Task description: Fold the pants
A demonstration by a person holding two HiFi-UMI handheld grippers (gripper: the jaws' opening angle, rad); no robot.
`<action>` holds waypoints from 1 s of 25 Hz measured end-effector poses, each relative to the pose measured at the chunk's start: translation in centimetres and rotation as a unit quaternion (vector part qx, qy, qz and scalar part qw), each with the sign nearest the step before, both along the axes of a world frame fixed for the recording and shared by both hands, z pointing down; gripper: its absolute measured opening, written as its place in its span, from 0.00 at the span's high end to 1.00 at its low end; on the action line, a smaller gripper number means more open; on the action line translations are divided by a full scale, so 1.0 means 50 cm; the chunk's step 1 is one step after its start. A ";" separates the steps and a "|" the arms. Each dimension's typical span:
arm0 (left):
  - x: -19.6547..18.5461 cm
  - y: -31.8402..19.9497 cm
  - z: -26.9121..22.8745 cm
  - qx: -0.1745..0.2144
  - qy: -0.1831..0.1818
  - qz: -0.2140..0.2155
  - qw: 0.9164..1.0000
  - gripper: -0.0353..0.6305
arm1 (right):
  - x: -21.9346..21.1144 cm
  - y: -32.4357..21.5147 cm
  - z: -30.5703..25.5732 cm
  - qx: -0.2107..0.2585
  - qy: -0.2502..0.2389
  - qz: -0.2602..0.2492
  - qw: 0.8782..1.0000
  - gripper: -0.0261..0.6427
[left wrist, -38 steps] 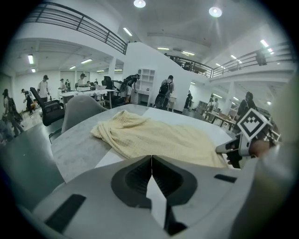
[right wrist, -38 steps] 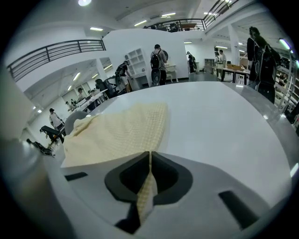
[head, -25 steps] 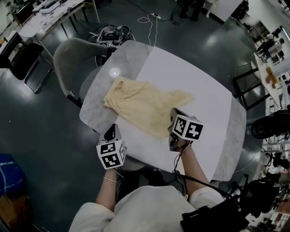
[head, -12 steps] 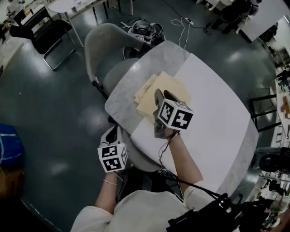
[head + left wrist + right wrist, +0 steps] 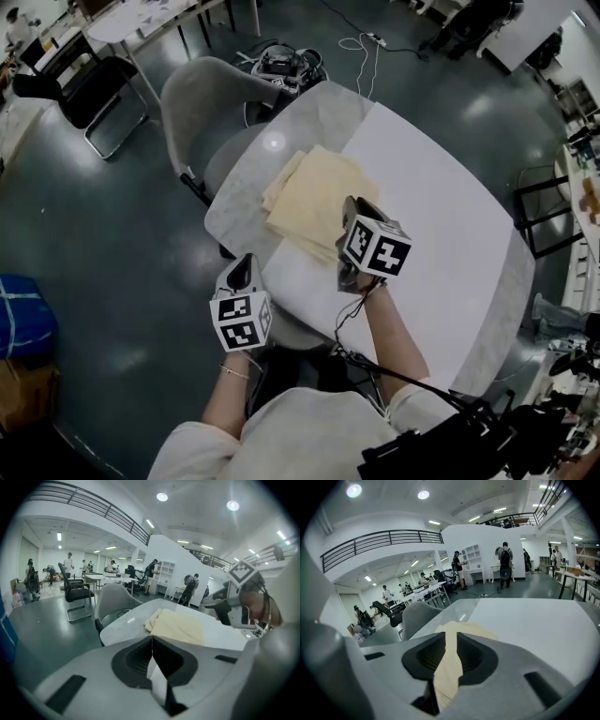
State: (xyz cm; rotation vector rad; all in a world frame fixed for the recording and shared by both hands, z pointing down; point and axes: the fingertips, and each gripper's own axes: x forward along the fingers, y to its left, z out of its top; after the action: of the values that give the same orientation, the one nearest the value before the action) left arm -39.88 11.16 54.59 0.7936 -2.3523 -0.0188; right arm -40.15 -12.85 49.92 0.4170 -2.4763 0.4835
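Pants (image 5: 309,192) lie folded at the table's (image 5: 441,206) left corner. My right gripper (image 5: 352,206), jaws just narrowing, half-apart over the cloth, pinches nothing; my left gripper (image 5: 244,266) is closed, empty. A snagged hem could undo the fold.

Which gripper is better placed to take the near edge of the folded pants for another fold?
Right. The right gripper hangs over the pants' near edge, jaws apart though just closing, cloth showing in the gap. The left gripper, jaws shut, sits short of the table's edge.
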 end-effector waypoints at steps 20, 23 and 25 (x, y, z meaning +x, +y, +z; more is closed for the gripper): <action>0.227 -0.197 -0.179 0.002 -0.068 0.061 0.996 0.94 | 0.447 -0.144 -0.093 0.039 -0.014 0.037 0.998 0.97; 0.248 -0.221 -0.201 -0.003 -0.080 0.064 0.995 0.94 | 0.482 -0.156 -0.111 0.048 -0.026 0.038 0.998 0.97; 0.259 -0.234 -0.207 -0.003 -0.085 0.065 0.994 0.93 | 0.495 -0.163 -0.116 0.051 -0.030 0.037 0.998 0.97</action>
State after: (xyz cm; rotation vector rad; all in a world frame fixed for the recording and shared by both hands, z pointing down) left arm -26.95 -0.54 44.24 0.9782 -2.4533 0.1154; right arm -15.42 -21.02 44.13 0.5454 -2.5586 0.4061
